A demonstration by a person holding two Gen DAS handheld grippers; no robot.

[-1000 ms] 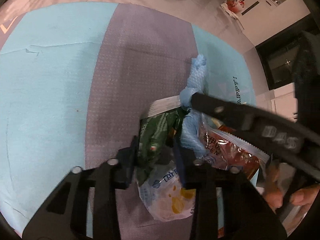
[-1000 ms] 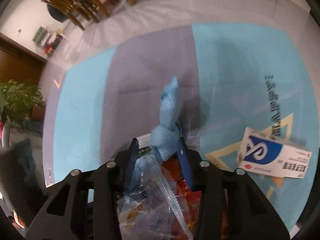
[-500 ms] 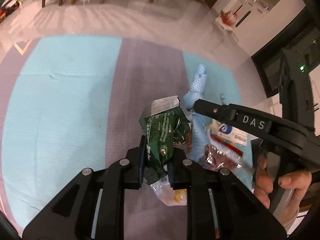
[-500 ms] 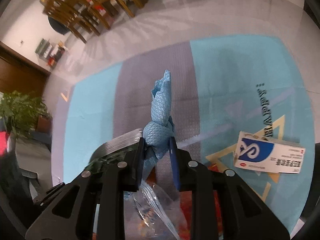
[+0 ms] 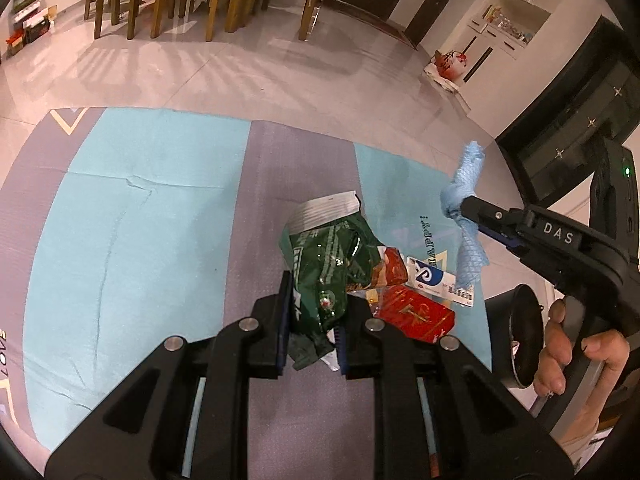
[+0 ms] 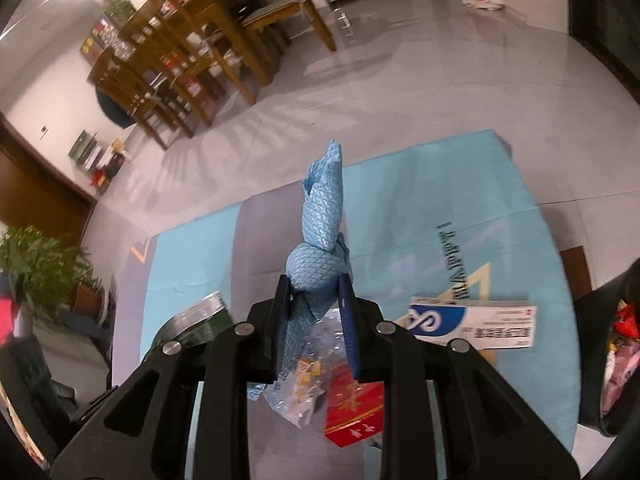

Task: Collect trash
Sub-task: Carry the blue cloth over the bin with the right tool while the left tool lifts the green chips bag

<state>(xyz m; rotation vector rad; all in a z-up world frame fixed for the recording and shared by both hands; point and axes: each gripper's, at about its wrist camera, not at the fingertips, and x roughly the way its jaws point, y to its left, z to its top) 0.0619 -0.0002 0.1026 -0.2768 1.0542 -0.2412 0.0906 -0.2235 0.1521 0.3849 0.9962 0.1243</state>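
Left gripper [image 5: 312,324]: pinching green wrapper [image 5: 324,264], lifted above mat [image 5: 140,208]; light, crinkly, slippery
Right gripper [image 6: 316,304]: clamped on knotted blue cloth [image 6: 320,240]; soft; hold at knot

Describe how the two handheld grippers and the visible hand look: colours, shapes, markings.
Both grippers, left gripper and right gripper, are matte black plastic with silver screws and flat dark-blue finger pads. The right one carries white "DAS" lettering and a green light. The bare right hand shows no sleeve.
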